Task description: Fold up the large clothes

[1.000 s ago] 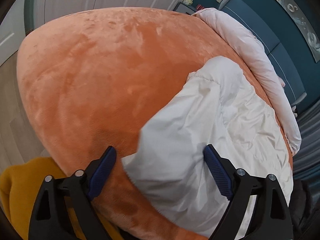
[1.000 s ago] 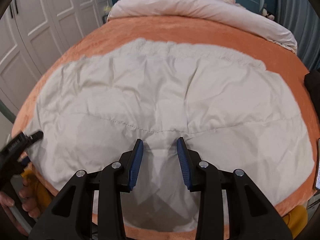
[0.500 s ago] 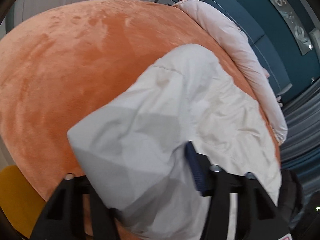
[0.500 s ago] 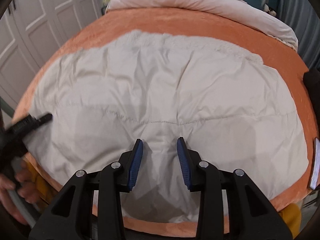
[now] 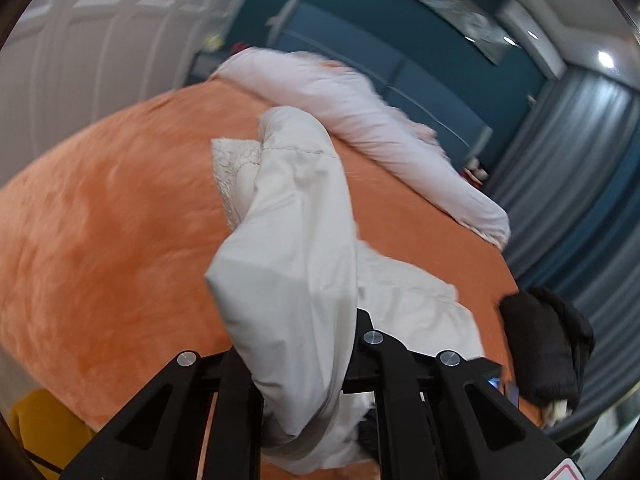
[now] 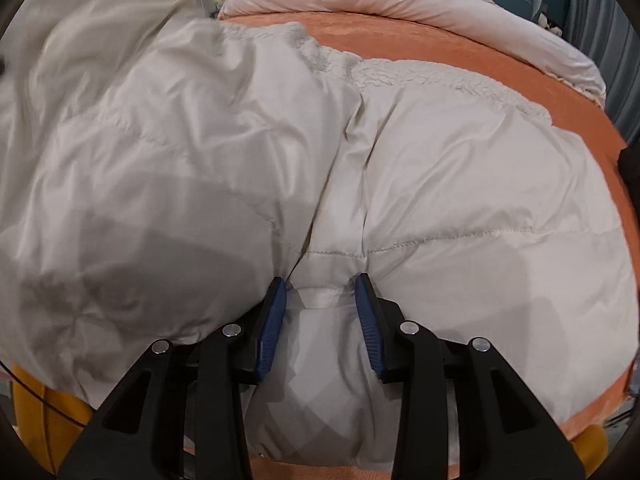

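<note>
A large cream quilted jacket (image 6: 460,184) with a fleecy collar lies on the orange bed cover (image 6: 400,48). My left gripper (image 5: 296,344) is shut on the jacket's left side (image 5: 292,216) and holds it lifted off the bed; its fingertips are hidden by the cloth. In the right wrist view that lifted side (image 6: 140,140) hangs folded over toward the middle. My right gripper (image 6: 320,312) rests at the jacket's near hem, its blue pads (image 6: 366,320) apart with a fold of cloth between them.
A pale pink duvet (image 5: 360,120) is rolled along the far edge of the bed (image 5: 100,240). A black garment (image 5: 548,340) lies at the bed's right edge. White wardrobe doors (image 5: 100,40) stand on the left, grey curtains (image 5: 580,180) on the right.
My left gripper closed on the jacket's left side and lifted it up and across toward the middle. My right gripper stayed at the near hem.
</note>
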A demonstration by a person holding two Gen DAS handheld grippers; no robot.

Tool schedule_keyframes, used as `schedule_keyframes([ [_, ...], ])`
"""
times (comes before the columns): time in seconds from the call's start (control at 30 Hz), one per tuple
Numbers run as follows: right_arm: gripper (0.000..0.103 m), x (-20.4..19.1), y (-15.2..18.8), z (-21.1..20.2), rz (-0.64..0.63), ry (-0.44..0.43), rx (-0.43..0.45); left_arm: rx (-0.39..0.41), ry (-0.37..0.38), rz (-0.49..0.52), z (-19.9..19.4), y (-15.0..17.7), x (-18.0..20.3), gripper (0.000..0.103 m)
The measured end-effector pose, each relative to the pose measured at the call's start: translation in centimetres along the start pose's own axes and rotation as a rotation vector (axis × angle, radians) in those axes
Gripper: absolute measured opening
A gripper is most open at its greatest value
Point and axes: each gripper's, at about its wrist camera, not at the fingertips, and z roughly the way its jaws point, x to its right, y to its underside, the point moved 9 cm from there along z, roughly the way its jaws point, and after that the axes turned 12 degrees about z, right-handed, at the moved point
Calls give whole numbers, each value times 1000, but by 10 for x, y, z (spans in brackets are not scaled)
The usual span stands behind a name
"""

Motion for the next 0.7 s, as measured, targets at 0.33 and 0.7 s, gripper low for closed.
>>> schedule_keyframes([
  [0.33,31,33,47,-53,116,-216,-19,-4,43,227,12,-21,99,8],
  [0.7,28,53,49,-31,303,-496,-93,-149,111,484,83,26,208,8],
])
